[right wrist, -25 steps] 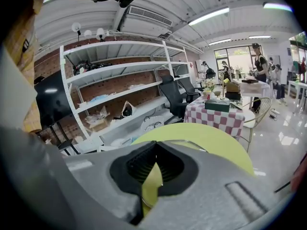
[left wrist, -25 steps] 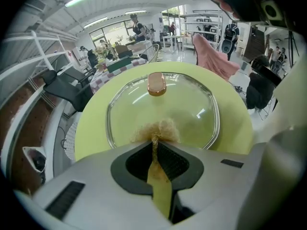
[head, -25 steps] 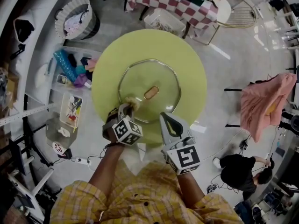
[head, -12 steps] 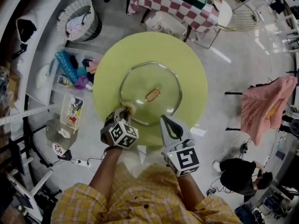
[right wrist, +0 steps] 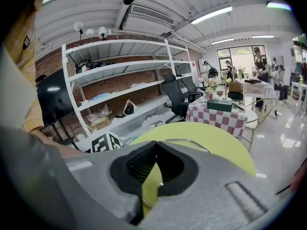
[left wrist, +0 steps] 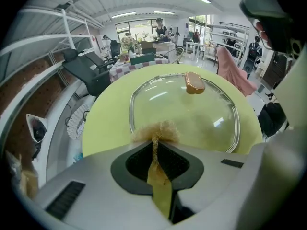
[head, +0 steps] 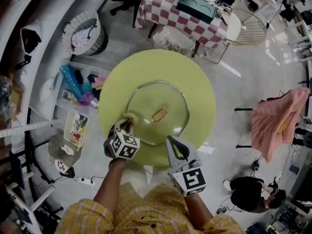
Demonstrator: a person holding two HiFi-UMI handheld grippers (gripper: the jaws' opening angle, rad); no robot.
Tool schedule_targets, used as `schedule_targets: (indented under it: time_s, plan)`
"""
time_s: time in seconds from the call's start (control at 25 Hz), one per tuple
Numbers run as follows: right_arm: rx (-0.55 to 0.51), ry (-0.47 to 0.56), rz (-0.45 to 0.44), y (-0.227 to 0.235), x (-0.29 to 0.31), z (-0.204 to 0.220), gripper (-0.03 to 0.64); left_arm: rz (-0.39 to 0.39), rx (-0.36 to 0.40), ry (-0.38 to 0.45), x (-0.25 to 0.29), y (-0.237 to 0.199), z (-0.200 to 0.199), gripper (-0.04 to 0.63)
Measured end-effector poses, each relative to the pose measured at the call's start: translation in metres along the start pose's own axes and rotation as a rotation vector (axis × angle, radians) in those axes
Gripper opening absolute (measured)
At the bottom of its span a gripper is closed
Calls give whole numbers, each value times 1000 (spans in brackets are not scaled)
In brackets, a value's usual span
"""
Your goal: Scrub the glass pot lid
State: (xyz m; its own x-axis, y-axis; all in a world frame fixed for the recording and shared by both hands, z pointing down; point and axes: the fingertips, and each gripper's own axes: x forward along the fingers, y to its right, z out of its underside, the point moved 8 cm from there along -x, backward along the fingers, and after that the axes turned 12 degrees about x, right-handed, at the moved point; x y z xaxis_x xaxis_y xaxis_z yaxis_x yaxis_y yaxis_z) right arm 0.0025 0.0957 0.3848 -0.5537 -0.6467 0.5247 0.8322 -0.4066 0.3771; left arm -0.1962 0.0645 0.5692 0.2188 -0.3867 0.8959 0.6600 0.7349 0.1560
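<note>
1. Workshop floor with shelving and a checked table (head: 180, 6) surrounds a round yellow-green worktop (head: 197, 77); the glass lid (head: 168, 99) lies flat at its middle, slightly toward the near edge, bronze knob (head: 159, 114) up.
2. Left forearm reaches in over the near-left edge. The left gripper (head: 127, 125) points down at the lid's left rim, and its fingers (left wrist: 96, 176) pinch the stem of a tan scrubber (left wrist: 159, 130) whose frayed tuft sits on the glass just inside the rim.
3. Right gripper (head: 170, 141) is angled toward the lid's near rim; its fingers (right wrist: 206, 176) are pressed together at the tips with nothing between them, and the lid's rim shows through the gap behind.
4. Compared with a second ago, the scrubber has slid from further inside the glass out to the left rim, while the right gripper has kept its place.
5. Each gripper's cube carries black-and-white square markers; I can read no lettering.
</note>
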Motion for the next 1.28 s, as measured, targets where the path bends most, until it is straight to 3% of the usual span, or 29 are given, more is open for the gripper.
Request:
schedule_targets:
  time_s: [0.84,1.28]
  plan:
    - [-8,12,-14,7,10,-9,-3,-21,-163,25,12,-36,-16,34]
    - [1,3,-5,9,3,-8,-3,-25,-233,33,9,-26,-24,34]
